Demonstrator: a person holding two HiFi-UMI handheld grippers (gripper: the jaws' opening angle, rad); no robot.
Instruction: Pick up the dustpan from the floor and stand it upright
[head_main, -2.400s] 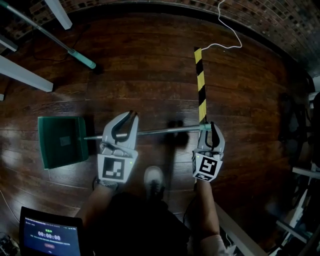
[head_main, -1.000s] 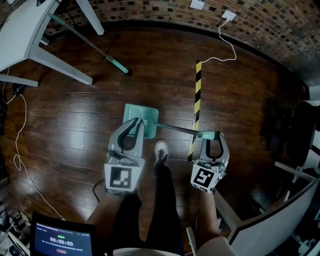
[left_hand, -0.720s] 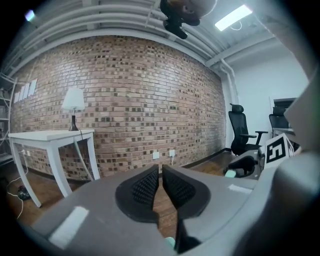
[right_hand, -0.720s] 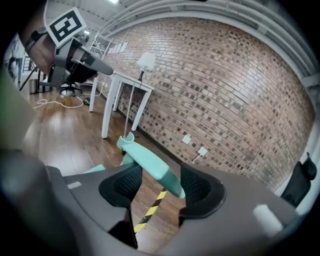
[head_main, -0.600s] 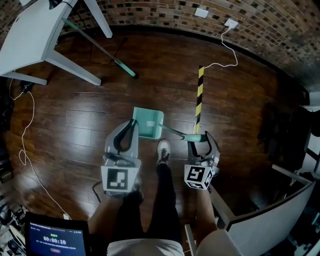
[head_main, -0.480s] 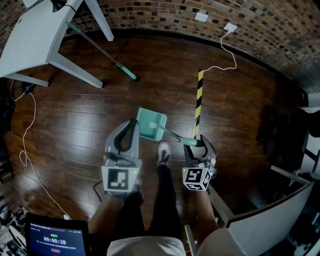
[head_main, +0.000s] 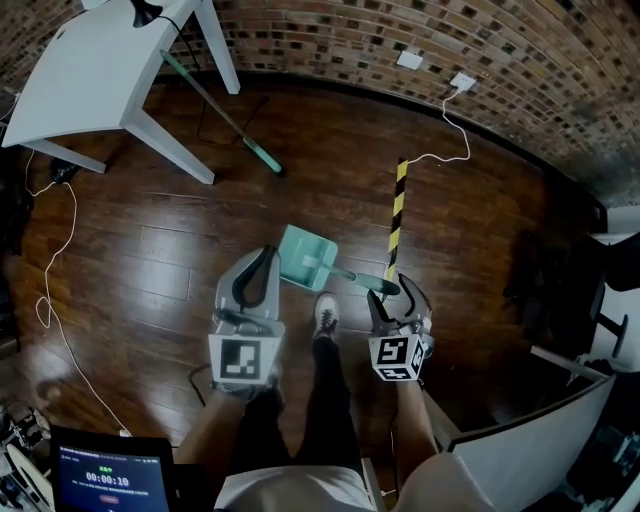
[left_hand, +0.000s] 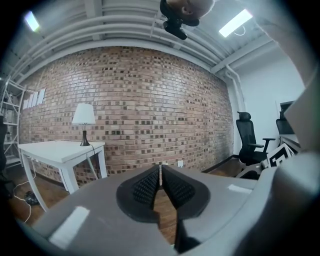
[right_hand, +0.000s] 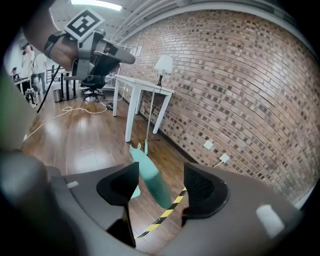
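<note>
The green dustpan (head_main: 307, 257) stands on the wood floor just ahead of the person's shoe (head_main: 325, 315), its long handle (head_main: 378, 284) rising toward my right gripper (head_main: 390, 291). In the right gripper view the green handle (right_hand: 150, 180) runs through the gap of my right gripper (right_hand: 161, 175). Its jaws are spread wide and neither pad (right_hand: 202, 187) presses on the handle. My left gripper (head_main: 267, 252) hovers beside the pan's left edge without touching it. In the left gripper view my left gripper (left_hand: 160, 172) is shut with nothing between its pads.
A white table (head_main: 90, 75) stands at the back left, with a green-handled broom (head_main: 225, 115) leaning under it. A yellow-black tape strip (head_main: 395, 215) and a white cable (head_main: 445, 130) lie ahead. A cable (head_main: 50, 270) trails at left. A tablet (head_main: 105, 470) sits at the lower left.
The dustpan went from lying flat on the floor to standing near the shoe. Both grippers rose. The left gripper came off the shaft and the right jaws spread off the handle.
</note>
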